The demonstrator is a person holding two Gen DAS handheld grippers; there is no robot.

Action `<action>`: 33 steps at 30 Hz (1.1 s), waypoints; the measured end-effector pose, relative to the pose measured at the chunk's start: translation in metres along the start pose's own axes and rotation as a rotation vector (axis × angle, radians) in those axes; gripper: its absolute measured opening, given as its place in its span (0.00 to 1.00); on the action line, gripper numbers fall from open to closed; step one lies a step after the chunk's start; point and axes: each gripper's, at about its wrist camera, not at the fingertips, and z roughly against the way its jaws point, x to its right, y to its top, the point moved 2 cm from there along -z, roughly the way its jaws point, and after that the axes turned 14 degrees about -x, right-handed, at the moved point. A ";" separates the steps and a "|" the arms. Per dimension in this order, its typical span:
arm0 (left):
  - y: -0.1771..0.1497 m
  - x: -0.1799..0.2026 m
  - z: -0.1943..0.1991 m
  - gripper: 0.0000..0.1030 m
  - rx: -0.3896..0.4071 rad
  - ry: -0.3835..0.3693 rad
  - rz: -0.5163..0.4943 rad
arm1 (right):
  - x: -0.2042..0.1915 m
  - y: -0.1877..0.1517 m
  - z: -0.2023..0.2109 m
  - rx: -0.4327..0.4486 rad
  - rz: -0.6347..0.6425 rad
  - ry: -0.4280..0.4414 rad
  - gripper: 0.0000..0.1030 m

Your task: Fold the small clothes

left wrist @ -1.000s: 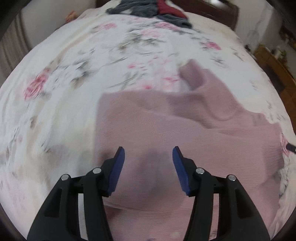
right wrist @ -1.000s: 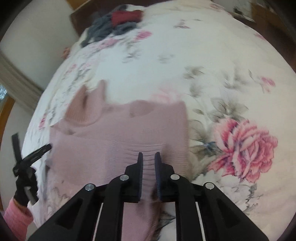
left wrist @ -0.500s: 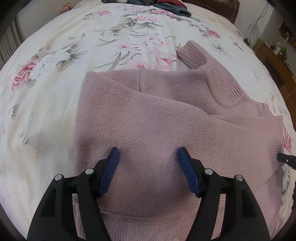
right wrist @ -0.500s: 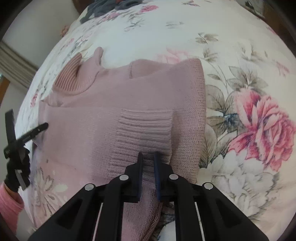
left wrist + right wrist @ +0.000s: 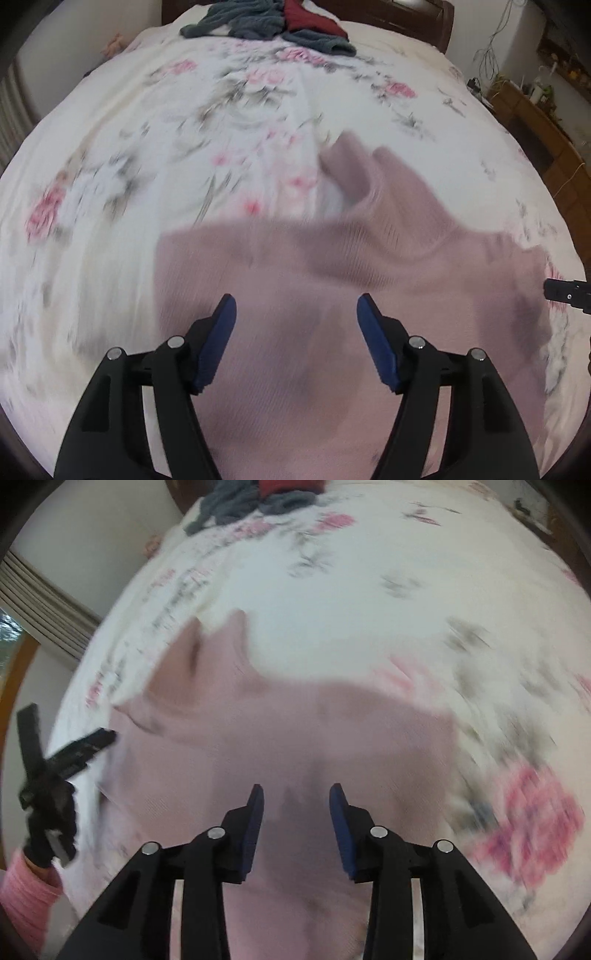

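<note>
— Left wrist view first: what do you see?

— The left gripper (image 5: 295, 314) hangs over a dusty-pink knit sweater (image 5: 332, 295), its jaws spread wide with nothing between the blue pads (image 5: 218, 339). The sweater lies on a bed (image 5: 147, 147) covered with a white floral sheet, and the whole picture is blurred.

— Where is the collar?

— The ribbed turtleneck collar (image 5: 354, 173) sticks out from the sweater's far edge, on the side away from the gripper. Past the sweater, at the far end of the bed by the dark wooden headboard (image 5: 417, 22), sits a heap of grey-blue clothes (image 5: 258, 26) with a dark red garment (image 5: 310, 20) on top.

— And the right wrist view?

— The right gripper (image 5: 295, 797) is also parted and empty above the sweater (image 5: 295, 746), with a dark shadow on the knit between its fingers. The collar (image 5: 199, 664) points away toward the far left of the sweater. Just off the sweater's left edge, the left gripper (image 5: 88, 742) shows, held by a hand in a black glove (image 5: 48, 819) with a pink sleeve (image 5: 26, 893). To the sweater's right a big pink rose is printed on the sheet (image 5: 535, 812).
</note>
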 end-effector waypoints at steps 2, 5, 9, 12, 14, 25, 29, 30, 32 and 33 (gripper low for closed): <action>0.021 0.010 -0.002 0.68 0.008 -0.007 -0.008 | -0.010 0.030 -0.007 -0.004 0.010 0.021 0.39; 0.053 0.027 -0.010 0.68 -0.005 -0.046 -0.015 | -0.020 0.072 -0.025 -0.030 0.007 0.050 0.40; 0.088 0.044 -0.027 0.70 -0.019 -0.021 -0.025 | -0.030 0.117 -0.049 -0.044 0.013 0.049 0.47; 0.104 0.052 -0.042 0.70 -0.045 -0.026 -0.024 | -0.037 0.145 -0.073 -0.060 -0.004 0.047 0.47; 0.113 0.053 -0.050 0.69 -0.056 -0.045 -0.007 | -0.041 0.157 -0.086 -0.071 -0.014 0.041 0.47; 0.116 0.057 -0.071 0.08 -0.069 -0.179 0.038 | -0.058 0.164 -0.102 -0.047 0.023 0.054 0.11; 0.103 0.057 -0.043 0.08 0.020 -0.233 -0.037 | -0.065 0.140 -0.064 0.059 0.094 0.103 0.11; 0.097 0.057 -0.035 0.08 0.043 -0.248 -0.062 | -0.066 0.136 -0.058 0.073 0.106 0.110 0.11; 0.083 0.054 -0.022 0.08 0.074 -0.270 -0.094 | -0.066 0.117 -0.042 0.113 0.136 0.139 0.11; 0.075 0.052 -0.016 0.08 0.088 -0.281 -0.109 | -0.065 0.110 -0.036 0.126 0.143 0.143 0.11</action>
